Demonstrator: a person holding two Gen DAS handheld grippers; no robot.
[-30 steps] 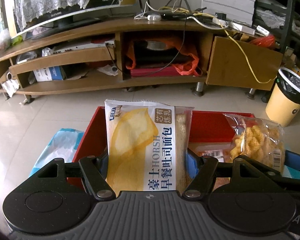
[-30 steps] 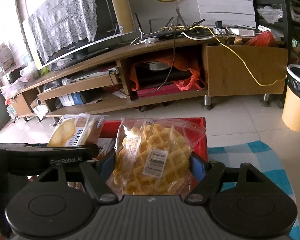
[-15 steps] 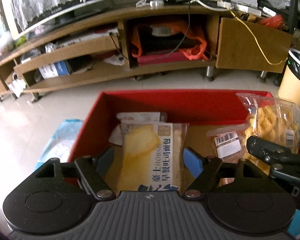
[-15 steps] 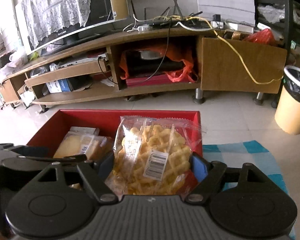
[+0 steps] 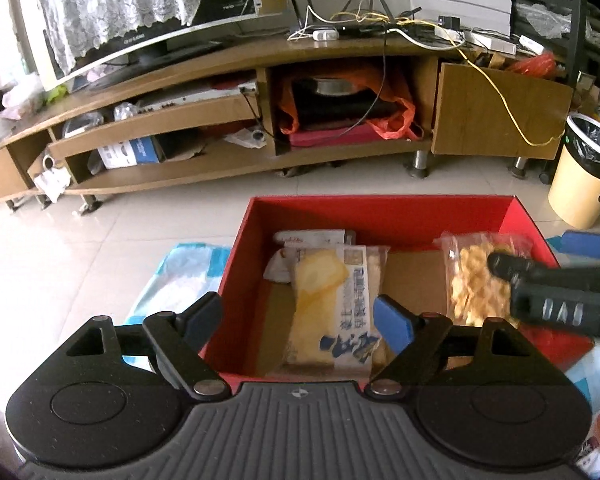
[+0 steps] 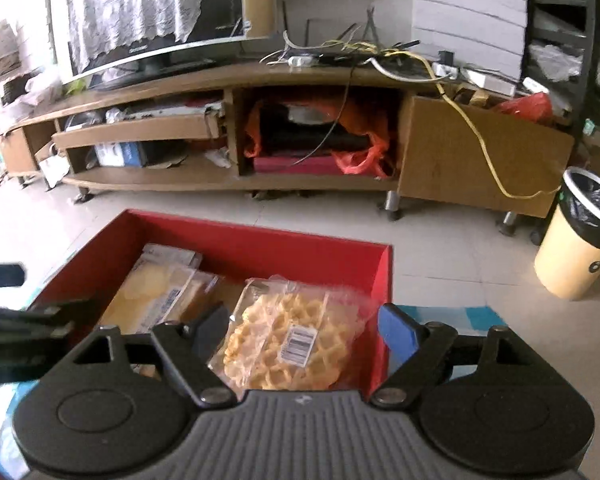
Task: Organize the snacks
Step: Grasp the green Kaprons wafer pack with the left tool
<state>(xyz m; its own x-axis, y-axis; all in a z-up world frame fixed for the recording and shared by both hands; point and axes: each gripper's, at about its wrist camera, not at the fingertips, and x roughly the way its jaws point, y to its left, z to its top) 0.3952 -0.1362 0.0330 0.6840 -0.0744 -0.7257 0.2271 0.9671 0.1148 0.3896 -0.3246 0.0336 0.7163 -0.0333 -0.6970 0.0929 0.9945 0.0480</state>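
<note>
A red box [image 5: 384, 210] stands on the floor in front of me; it also shows in the right wrist view [image 6: 260, 244]. The yellow toast-bread packet [image 5: 336, 304] lies inside it on the left, over a white packet [image 5: 312, 238]. My left gripper [image 5: 300, 320] is open above it, its jaws wide apart and off the packet. The clear waffle bag [image 6: 288, 340] lies inside the box on the right; it also shows in the left wrist view [image 5: 472, 276]. My right gripper [image 6: 304, 328] is open over it, its jaws clear of the bag.
A blue-and-white cloth [image 5: 172, 280] lies under the box. A long wooden TV stand [image 5: 260, 80] with cluttered shelves runs across the back. A cream bin [image 5: 584, 172] with a black liner stands at the right on the tiled floor.
Both grippers lowered over the red box and opened. The bread packet and the waffle bag left the jaws and now lie in the box. Both grippers have drawn back slightly.
</note>
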